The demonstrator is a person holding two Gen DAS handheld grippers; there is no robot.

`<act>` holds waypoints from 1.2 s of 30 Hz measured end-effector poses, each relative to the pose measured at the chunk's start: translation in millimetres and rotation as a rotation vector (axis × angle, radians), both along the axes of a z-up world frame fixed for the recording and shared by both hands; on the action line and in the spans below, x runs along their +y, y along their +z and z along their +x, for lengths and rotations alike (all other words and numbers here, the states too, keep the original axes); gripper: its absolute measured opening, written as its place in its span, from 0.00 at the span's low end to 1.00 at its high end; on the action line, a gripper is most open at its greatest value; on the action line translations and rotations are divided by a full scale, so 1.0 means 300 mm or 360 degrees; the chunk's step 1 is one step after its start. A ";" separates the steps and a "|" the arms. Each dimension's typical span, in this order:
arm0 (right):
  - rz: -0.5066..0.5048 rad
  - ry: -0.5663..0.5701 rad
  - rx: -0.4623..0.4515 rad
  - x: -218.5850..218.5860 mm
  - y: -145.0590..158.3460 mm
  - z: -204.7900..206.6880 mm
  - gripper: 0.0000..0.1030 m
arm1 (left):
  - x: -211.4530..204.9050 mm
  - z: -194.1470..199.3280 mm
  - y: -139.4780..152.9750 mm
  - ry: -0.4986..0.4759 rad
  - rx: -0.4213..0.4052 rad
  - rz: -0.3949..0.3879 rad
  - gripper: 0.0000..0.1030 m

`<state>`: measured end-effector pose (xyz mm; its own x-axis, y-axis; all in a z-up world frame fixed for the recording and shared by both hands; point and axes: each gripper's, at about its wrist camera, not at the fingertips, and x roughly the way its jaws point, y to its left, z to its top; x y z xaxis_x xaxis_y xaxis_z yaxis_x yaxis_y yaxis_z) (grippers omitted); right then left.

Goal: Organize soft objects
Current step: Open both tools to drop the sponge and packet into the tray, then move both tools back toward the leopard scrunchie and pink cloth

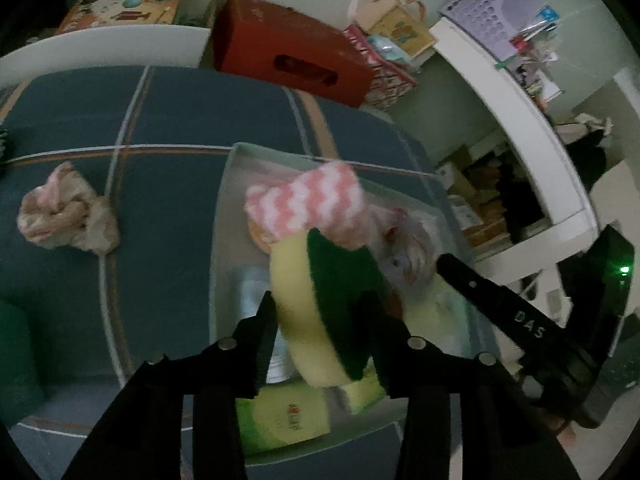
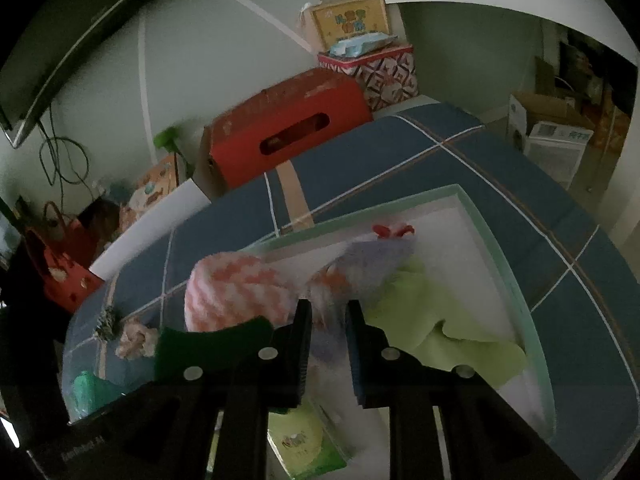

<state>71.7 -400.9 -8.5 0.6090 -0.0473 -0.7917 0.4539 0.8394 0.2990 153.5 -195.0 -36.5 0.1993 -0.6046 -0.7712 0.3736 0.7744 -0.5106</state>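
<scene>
Above the tray [image 1: 230,200], the left tool [image 1: 320,320] clamps the sponge [image 1: 320,312]; the right tool [image 2: 328,320] clamps a lilac cloth [image 2: 340,344].

Yellow-green sponge [image 1: 320,316] between left hand-held gripper [image 1: 320,312] fingers, above pale box [image 1: 224,208].

We take this for a home bedroom: a plaid blue bedsheet [image 1: 160,120] fills the centre, gift boxes [image 2: 360,40] stacked against the wall at top.

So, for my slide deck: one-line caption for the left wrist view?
Left gripper lowers a yellow-green sponge between its fingers over the storage box of soft items on the bed.
</scene>
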 end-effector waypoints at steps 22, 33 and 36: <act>-0.0169 0.0071 0.0046 0.092 0.076 0.007 0.33 | 0.055 -0.012 0.131 0.0147 -0.0234 0.0351 0.73; -0.0247 0.0090 0.0157 0.127 0.048 0.040 0.79 | 0.169 0.032 0.123 0.0413 -0.0353 0.0608 0.90; -0.0248 0.0086 0.0154 0.130 0.046 0.039 0.88 | 0.183 0.036 0.121 0.0435 -0.0354 0.0628 0.90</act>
